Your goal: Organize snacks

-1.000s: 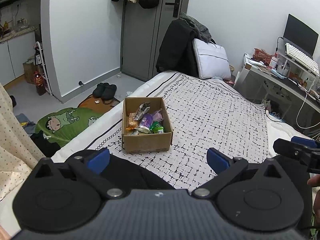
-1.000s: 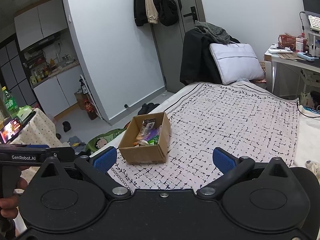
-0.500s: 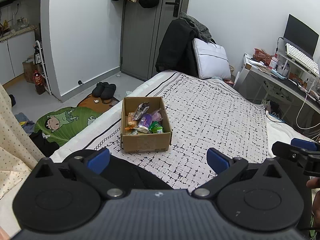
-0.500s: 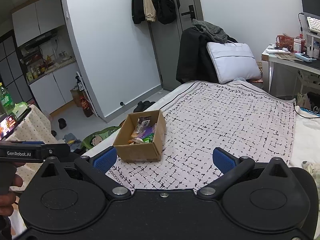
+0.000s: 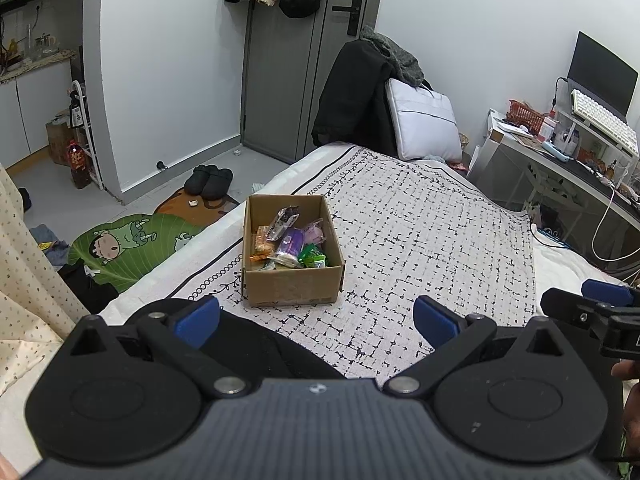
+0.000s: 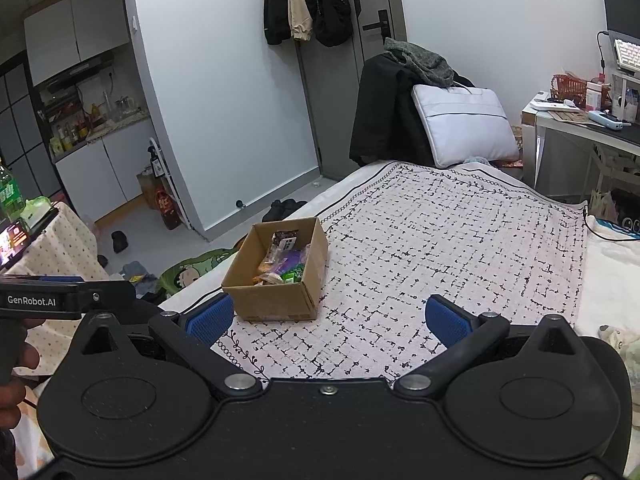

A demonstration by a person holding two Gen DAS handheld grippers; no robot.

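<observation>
I am standing at the foot of a bed (image 5: 420, 232) that is wearing a white blanket (image 6: 460, 248) with a black broken-grid print, and I am holding both grippers low over its near edge. A black coat (image 5: 352, 96) is hanging over a chair beyond the bed, and a pale pillow (image 6: 464, 124) is leaning beside it. A desk (image 5: 560, 168) is running along the right wall, carrying a monitor and a keyboard. A green cartoon mat (image 5: 132, 244) is lying on the floor to the left, with dark slippers (image 5: 210, 180) just past it. An open cardboard box (image 5: 292, 284) is sitting on the blanket near the bed's left edge, and the snacks (image 5: 290, 240) are lying piled inside it, among them purple, green and orange packets. My left gripper (image 5: 316, 320) is hovering short of the box, its blue-padded fingers spread wide and gripping nothing; the box is showing between them. My right gripper (image 6: 328, 320) is likewise spread wide and carrying nothing, with the box just ahead of its left finger. Each gripper is showing at the edge of the other's view.
</observation>
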